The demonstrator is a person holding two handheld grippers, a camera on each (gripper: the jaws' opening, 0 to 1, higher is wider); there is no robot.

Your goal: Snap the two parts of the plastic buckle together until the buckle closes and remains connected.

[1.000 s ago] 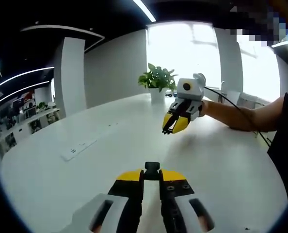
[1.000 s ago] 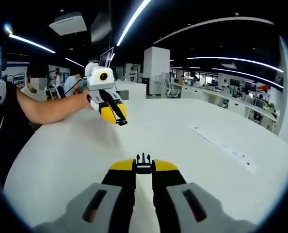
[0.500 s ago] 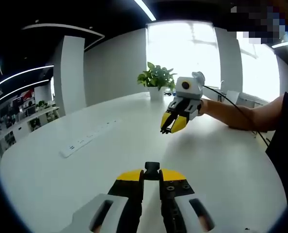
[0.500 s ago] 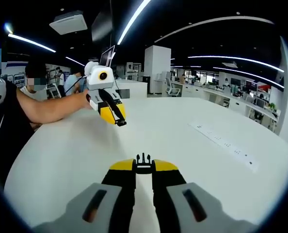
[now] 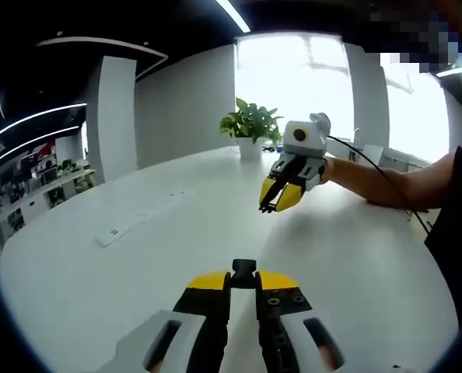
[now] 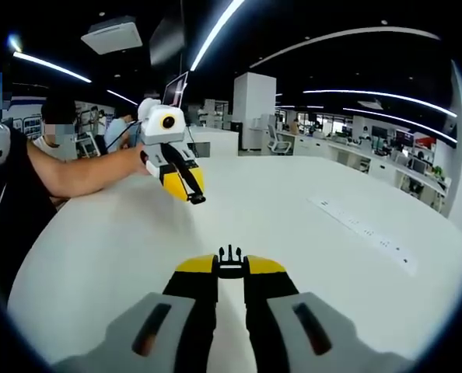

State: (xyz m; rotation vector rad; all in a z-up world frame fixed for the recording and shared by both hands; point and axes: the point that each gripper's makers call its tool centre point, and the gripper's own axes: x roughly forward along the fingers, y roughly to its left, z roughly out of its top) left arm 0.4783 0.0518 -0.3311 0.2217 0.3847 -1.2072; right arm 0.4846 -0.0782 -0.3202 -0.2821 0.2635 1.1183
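1. Gripping the buckle socket (image 5: 244,271), the left gripper (image 5: 244,281) has it clamped at its tips, above the white table (image 5: 176,233).
2. Pronged buckle half (image 6: 229,259) sits pinched in the right gripper (image 6: 229,268); halves well apart.

The broad white table (image 5: 176,233) looks smooth and faintly glossy; the small black buckle piece (image 6: 229,263) looks like matt plastic.
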